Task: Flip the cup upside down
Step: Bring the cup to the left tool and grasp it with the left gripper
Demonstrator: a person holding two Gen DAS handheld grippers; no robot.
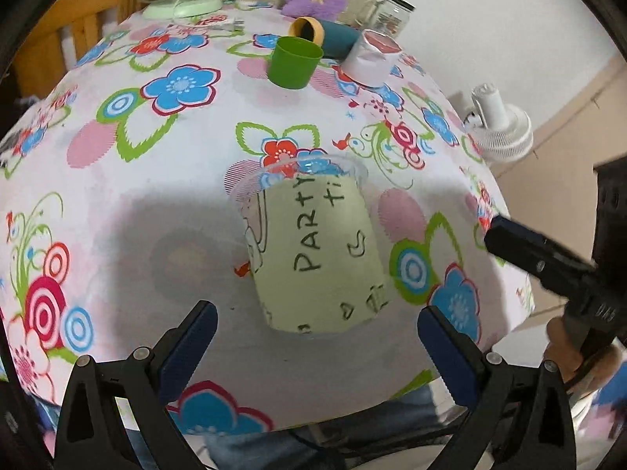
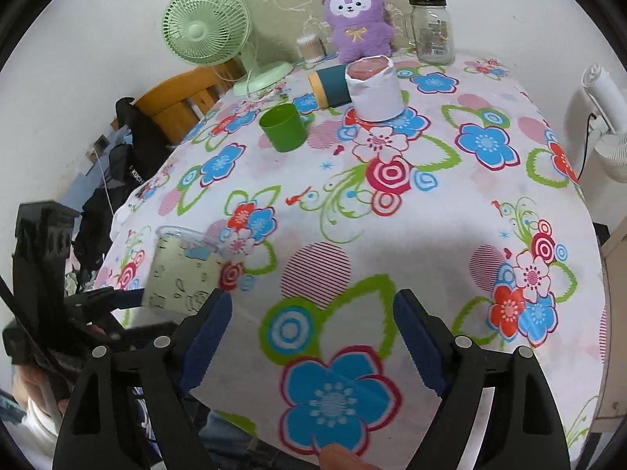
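A clear plastic cup [image 1: 313, 243] with a pale green "PARTY" label stands upright on the flowered tablecloth [image 1: 156, 180], rim up. My left gripper [image 1: 315, 337] is open, its blue fingers on either side of the cup's base and apart from it. In the right wrist view the cup [image 2: 182, 270] is at the left, with the left gripper [image 2: 117, 299] beside its base. My right gripper [image 2: 311, 329] is open and empty over the table's front part; it shows at the right edge of the left wrist view [image 1: 540, 262].
A green cup [image 2: 283, 127], a white-wrapped cup [image 2: 374, 88] and a teal cup lying on its side [image 2: 329, 88] sit at the far part. Behind are a green fan [image 2: 211, 31], a purple plush [image 2: 358, 19], a glass jar [image 2: 431, 31]. A white fan [image 2: 605, 125] stands off the right edge.
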